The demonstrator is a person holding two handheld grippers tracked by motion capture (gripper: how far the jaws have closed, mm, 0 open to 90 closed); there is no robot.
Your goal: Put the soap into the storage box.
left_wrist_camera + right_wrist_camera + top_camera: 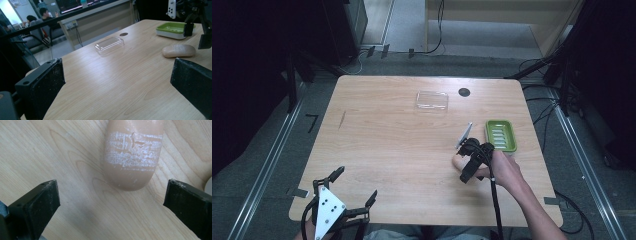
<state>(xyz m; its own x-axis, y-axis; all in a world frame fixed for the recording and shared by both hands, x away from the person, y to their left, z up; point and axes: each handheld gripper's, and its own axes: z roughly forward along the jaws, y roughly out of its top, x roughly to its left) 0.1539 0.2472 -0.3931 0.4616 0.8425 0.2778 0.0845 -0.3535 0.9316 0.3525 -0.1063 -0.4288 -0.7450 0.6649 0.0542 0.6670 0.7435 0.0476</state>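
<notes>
Your right gripper (112, 202) hangs spread just above the soap bar (132, 157) near the counter's (387, 140) right edge, beside the green soap dish (500, 135); closing off-centre could squirt the rounded bar away; left gripper (349, 190) idles spread at the near-left corner.

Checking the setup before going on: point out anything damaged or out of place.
The tan oval soap bar lies bare on the wooden table, beside the green soap dish, not in it. Its top is scuffed with white scrape marks and a small gouge. The open right gripper hovers over it.
</notes>
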